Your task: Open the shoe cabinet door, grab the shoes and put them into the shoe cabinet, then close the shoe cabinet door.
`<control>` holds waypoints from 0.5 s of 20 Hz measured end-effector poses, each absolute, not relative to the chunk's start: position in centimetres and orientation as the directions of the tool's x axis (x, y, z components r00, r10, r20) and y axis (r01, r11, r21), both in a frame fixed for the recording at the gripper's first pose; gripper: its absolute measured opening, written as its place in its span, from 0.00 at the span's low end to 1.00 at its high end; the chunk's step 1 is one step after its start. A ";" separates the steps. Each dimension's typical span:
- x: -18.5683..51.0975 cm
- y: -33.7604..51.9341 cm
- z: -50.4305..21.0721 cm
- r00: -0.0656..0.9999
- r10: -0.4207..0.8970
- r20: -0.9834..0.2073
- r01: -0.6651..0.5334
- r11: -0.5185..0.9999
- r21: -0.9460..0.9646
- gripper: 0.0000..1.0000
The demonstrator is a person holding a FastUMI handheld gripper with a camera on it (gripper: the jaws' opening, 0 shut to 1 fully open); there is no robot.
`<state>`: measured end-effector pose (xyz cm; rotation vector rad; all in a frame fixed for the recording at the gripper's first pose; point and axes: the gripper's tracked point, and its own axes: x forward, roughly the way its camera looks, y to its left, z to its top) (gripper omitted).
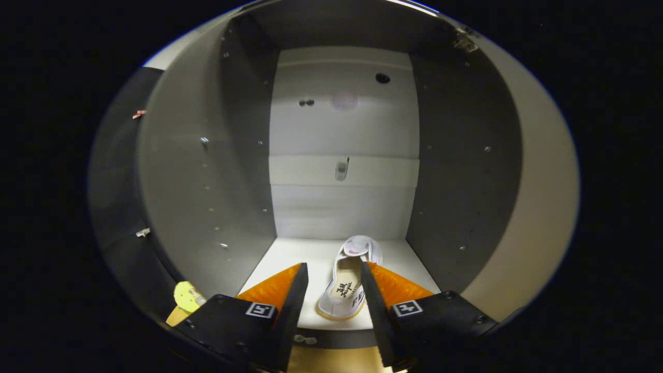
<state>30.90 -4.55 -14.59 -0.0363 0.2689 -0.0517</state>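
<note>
Your gripper [334, 272] was spread, pinching nothing. A white slip-on shoe [346, 282] lay between its fingers on the shoe cabinet [207, 171] floor, long axis running away from you, toe toward the back wall.

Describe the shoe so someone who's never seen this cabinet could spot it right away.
Look inside the open shoe cabinet, down on its pale floor panel. A single white shoe lies there, toe toward the back wall, between the open gripper fingers. It is the only loose item inside.
</note>
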 end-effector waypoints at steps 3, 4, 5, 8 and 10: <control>25.7 -3.1 -11.5 0.975 -0.032 -0.221 0.029 0.999 -0.018 0.89; 23.9 -2.6 -10.6 0.977 -0.026 -0.210 0.024 1.000 -0.014 0.99; 21.8 -2.2 -9.7 0.979 -0.019 -0.201 0.018 1.000 -0.008 1.00; 16.0 -1.2 -7.9 0.982 0.001 -0.190 0.002 1.000 0.019 1.00; 12.2 -0.8 -6.7 0.984 0.015 -0.179 -0.010 0.999 0.033 1.00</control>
